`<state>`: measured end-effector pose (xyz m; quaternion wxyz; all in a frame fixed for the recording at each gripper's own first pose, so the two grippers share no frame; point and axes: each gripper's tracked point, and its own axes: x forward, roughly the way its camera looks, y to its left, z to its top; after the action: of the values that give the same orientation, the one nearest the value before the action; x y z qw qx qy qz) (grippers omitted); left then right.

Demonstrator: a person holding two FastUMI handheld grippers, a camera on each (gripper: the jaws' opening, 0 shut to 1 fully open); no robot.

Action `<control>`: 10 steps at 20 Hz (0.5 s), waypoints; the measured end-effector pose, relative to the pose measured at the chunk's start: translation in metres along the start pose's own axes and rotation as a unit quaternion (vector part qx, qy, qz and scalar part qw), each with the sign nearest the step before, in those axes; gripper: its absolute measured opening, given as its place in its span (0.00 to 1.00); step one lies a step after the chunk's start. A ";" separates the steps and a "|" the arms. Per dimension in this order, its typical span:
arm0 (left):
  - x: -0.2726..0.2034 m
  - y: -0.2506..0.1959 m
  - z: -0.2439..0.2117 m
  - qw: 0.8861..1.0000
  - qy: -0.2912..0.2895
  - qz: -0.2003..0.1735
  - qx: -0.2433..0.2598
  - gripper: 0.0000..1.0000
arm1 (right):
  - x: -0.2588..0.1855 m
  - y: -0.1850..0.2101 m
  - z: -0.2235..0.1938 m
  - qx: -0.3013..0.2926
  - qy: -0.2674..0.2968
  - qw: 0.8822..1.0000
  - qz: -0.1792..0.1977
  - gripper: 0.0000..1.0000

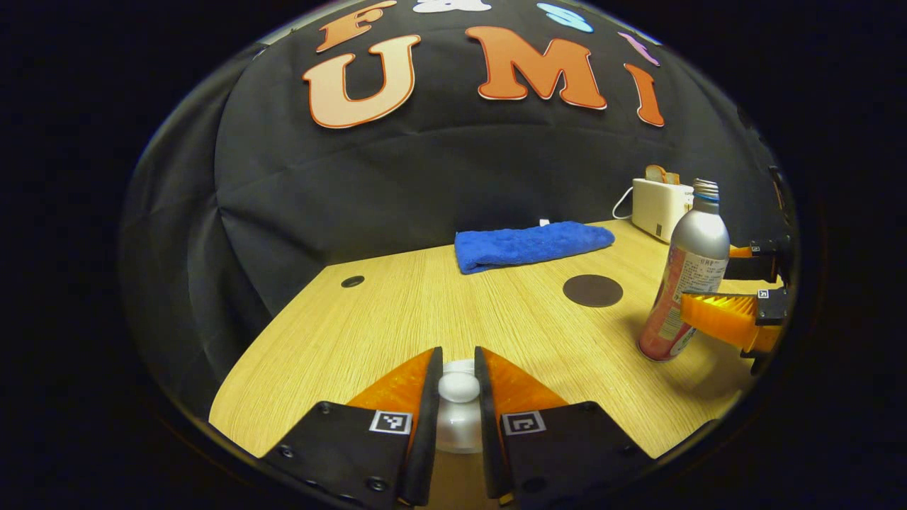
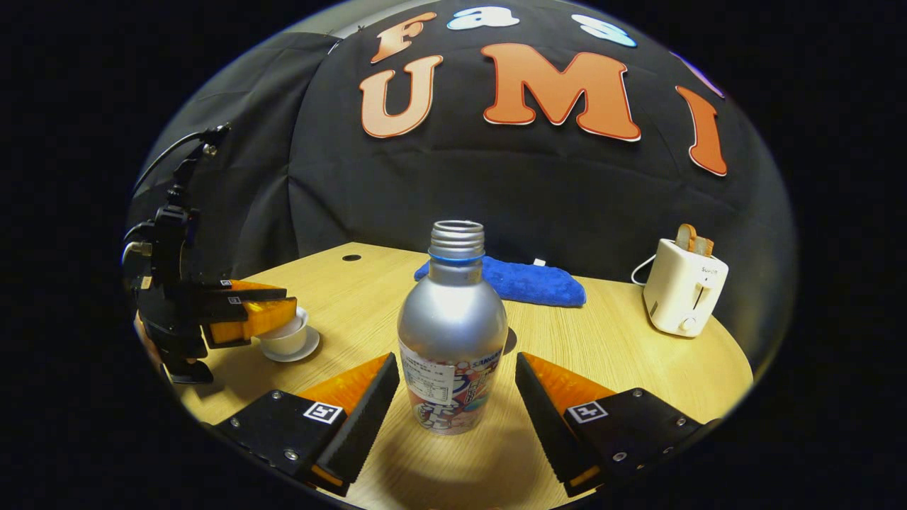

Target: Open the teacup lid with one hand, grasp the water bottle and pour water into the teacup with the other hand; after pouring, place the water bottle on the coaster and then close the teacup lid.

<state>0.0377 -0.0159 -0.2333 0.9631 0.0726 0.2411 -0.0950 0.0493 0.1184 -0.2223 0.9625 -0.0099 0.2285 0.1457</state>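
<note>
A white teacup (image 2: 287, 338) stands on its saucer at the table's left side. Its white lid (image 1: 459, 388) has a round knob, and my left gripper (image 1: 457, 350) is shut on that knob from both sides, with the lid down on the cup. The silver water bottle (image 2: 452, 333), uncapped and with a printed label, stands upright between the fingers of my open right gripper (image 2: 457, 358), a gap on each side. A dark round coaster (image 1: 593, 290) lies on the wood just left of the bottle (image 1: 686, 273) in the left gripper view.
A folded blue towel (image 1: 531, 244) lies along the table's back edge. A white toaster (image 2: 684, 287) with bread in it stands at the back right, its cord trailing behind. A small round hole (image 1: 352, 281) marks the tabletop's far left.
</note>
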 end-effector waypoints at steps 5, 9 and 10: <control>0.001 0.005 0.005 1.000 -0.013 0.006 -0.015 0.32 | 0.003 0.003 -0.002 0.012 0.009 1.000 0.013 0.93; -0.005 0.009 0.015 0.999 -0.034 0.012 -0.020 0.32 | 0.003 0.005 -0.002 0.015 0.015 1.000 0.019 0.80; -0.006 0.011 0.018 0.999 -0.040 0.013 -0.022 0.28 | 0.002 0.005 -0.002 0.015 0.016 1.000 0.019 0.79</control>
<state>0.0433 -0.0081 -0.2141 0.9744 0.0509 0.2037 -0.0802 0.0488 0.1241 -0.2247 0.9558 0.0067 0.2466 0.1601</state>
